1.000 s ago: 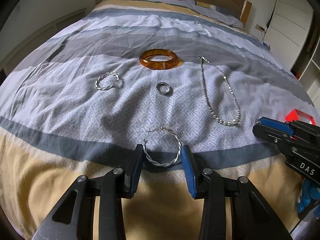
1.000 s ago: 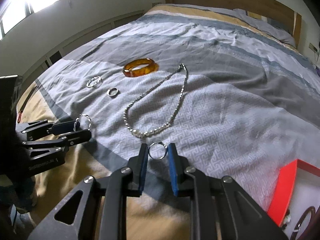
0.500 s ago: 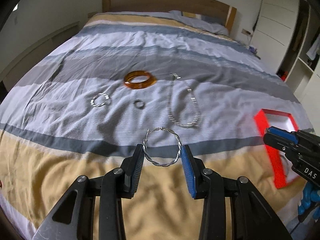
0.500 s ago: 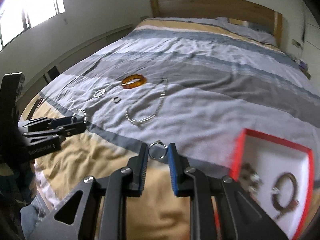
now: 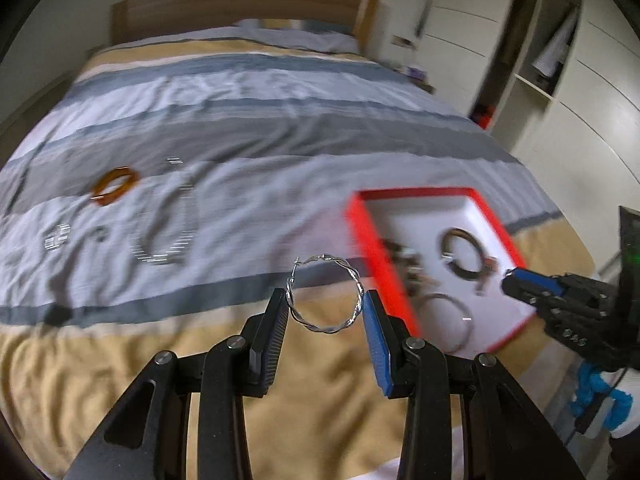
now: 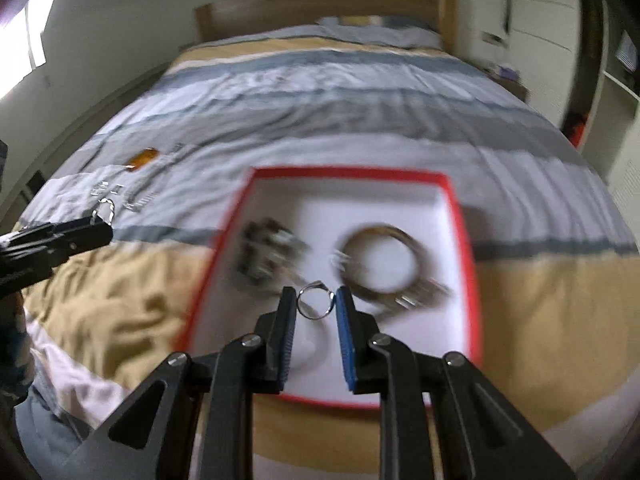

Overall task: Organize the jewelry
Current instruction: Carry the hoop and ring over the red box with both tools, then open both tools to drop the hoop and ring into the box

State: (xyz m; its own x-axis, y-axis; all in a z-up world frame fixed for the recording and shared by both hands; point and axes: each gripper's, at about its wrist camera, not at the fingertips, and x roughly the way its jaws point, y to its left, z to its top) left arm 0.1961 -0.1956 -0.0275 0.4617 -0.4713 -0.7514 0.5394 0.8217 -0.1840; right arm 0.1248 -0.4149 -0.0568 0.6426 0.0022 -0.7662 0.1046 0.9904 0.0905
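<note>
My left gripper [image 5: 325, 304] is shut on a twisted silver hoop earring [image 5: 352, 276], held in the air left of the red-rimmed white box [image 5: 362, 236]. My right gripper [image 6: 315, 303] is shut on a small silver ring [image 6: 308, 312], held over the box [image 6: 464, 248]. In the box lie a dark bracelet [image 6: 416, 258] and a blurred cluster of jewelry [image 6: 264, 256]. On the bedspread remain an amber bangle [image 5: 115, 185], a silver necklace [image 5: 168, 254], a second hoop [image 5: 56, 238] and a small ring [image 5: 98, 234].
The striped bedspread [image 5: 240, 120] covers the bed, with a wooden headboard [image 5: 240, 12] behind. White wardrobes and open shelves [image 5: 540, 60] stand to the right. My right gripper also shows in the left wrist view [image 5: 510, 280].
Both grippers have swung right, away from the loose jewelry. The red box now lies under my right gripper and beside my left gripper. Both still hold their pieces.
</note>
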